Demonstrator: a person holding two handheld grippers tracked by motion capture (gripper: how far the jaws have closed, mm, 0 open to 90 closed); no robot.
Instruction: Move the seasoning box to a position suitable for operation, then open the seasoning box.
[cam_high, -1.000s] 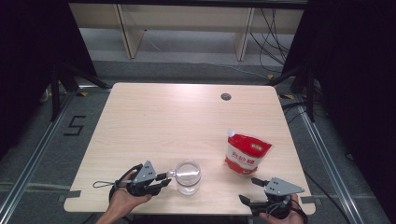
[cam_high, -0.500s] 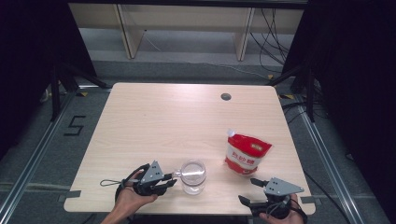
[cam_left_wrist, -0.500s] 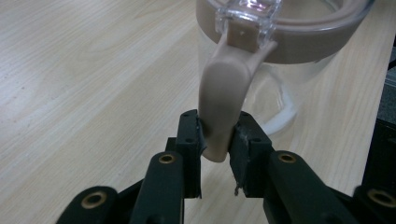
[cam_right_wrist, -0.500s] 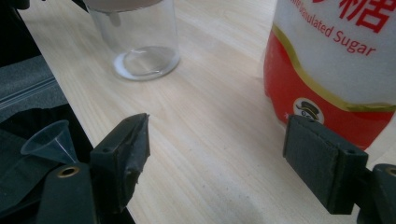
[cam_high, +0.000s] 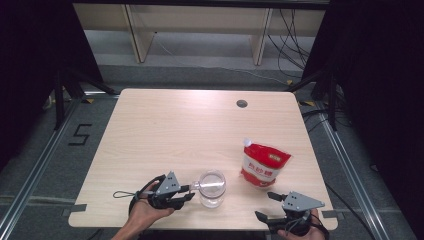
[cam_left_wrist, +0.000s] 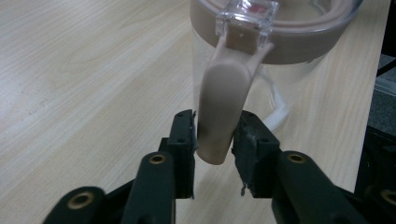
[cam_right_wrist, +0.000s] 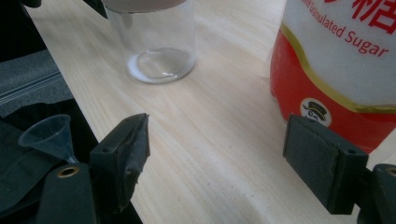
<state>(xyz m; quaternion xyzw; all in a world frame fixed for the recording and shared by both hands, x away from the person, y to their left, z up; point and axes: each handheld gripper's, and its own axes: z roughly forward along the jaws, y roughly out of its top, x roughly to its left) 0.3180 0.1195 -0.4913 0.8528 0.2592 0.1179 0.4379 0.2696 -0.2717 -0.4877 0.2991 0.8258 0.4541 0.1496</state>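
Note:
A clear glass jar with a tan lid band stands near the table's front edge. Its tan clasp tab hangs down between the jaws of my left gripper. Those jaws have just been opening and now stand close beside the tab without clamping it. In the high view the left gripper reaches the jar from the left. A red and white sugar bag stands right of the jar. My right gripper is wide open and holds nothing, low over the table before the bag and the jar.
The light wooden table has a round cable hole near its far edge. A small clear funnel lies on dark fabric below the table's front edge. Shelving and cables stand beyond the table.
The left gripper and the jar have shifted a little to the right along the front edge. The right gripper and the sugar bag have stayed in place.

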